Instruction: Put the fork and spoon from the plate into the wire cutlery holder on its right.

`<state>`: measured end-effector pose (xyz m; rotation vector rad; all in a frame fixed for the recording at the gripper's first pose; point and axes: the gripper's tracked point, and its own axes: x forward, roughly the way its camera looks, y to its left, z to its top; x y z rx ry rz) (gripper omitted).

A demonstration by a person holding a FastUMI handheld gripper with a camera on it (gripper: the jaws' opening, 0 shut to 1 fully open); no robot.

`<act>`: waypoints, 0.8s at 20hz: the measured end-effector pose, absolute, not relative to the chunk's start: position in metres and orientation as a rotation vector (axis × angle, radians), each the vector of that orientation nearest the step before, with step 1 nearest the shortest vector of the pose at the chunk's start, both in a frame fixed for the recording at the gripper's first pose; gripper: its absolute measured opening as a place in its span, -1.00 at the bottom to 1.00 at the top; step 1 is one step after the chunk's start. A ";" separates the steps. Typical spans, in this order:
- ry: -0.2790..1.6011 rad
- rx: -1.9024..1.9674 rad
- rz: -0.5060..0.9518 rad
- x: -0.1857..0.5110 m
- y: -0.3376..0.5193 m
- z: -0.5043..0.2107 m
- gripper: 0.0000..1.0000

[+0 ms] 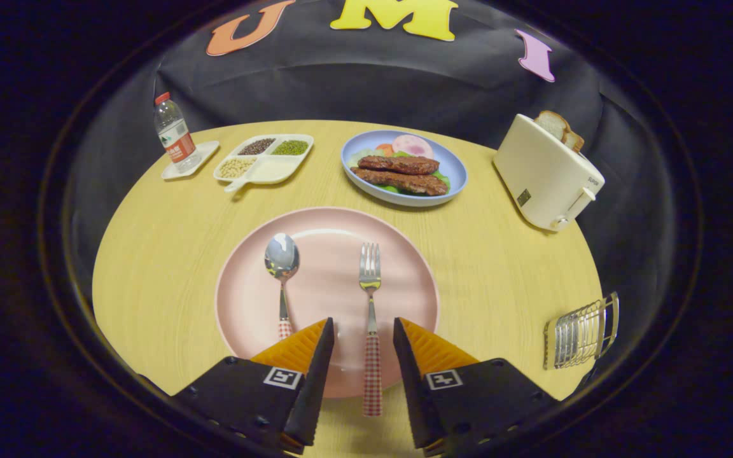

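With the gripper point(363, 331) wide open, holding nothing and straddling the fork point(371, 318) handle on the pink plate point(239, 305), it should drop squarely, pinch mid-handle, then carry right to the wire cutlery holder point(581, 332); spoon point(282, 270) waits alongside.

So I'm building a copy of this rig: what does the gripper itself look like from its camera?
The gripper has two wedge-shaped fingers tapering toward their tips, ribbed on their upper faces and finely serrated along the inner edges. Each sits on a black angular body bearing a square black-and-white fiducial marker and small screw holes. No cables are visible.
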<state>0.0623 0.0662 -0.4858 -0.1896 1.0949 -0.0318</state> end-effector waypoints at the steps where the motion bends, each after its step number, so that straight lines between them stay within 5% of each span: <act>1: 1.103 -0.182 -0.033 0.063 0.067 -0.488 -0.09; 9: 1.135 -0.155 -0.047 0.063 0.059 -0.509 -0.80; 16: 1.108 -0.124 -0.009 0.052 0.068 -0.476 -0.96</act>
